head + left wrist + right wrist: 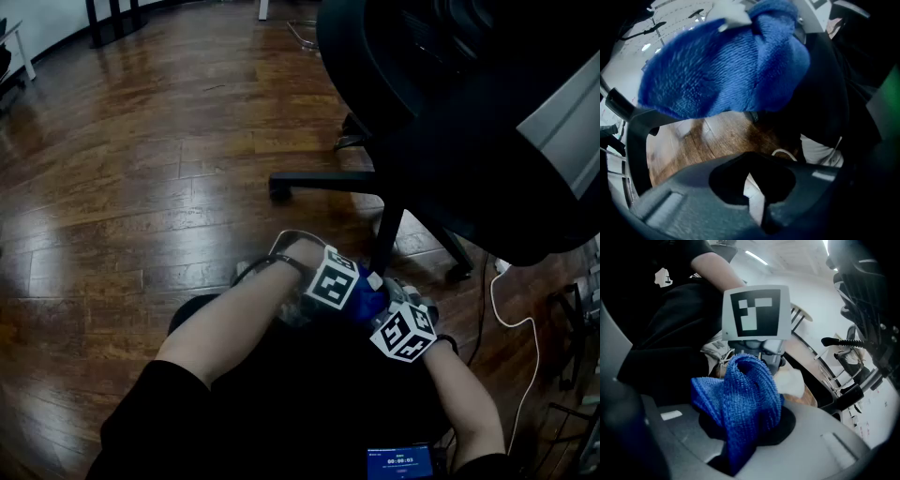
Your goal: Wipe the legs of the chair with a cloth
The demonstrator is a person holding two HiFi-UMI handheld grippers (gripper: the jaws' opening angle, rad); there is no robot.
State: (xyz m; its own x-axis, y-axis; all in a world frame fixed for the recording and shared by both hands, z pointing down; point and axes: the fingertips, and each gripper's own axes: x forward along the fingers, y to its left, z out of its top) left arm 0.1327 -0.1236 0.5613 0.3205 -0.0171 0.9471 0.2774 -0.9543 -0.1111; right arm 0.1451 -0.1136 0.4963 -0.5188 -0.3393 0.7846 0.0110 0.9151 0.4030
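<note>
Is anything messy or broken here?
Nothing broken or spilled. The blue cloth is scrunched into a wad in the right gripper, and a white cable loops loose on the floor beside the chair.

On my feed the person wears black short sleeves (150, 412) and black clothes down the front, with a dark band (448, 342) at each wrist. The left tongs (757, 206) and right tongs (740, 453) have grey moulded bodies. Each carries a white cube (333, 278) printed with black square markers.
</note>
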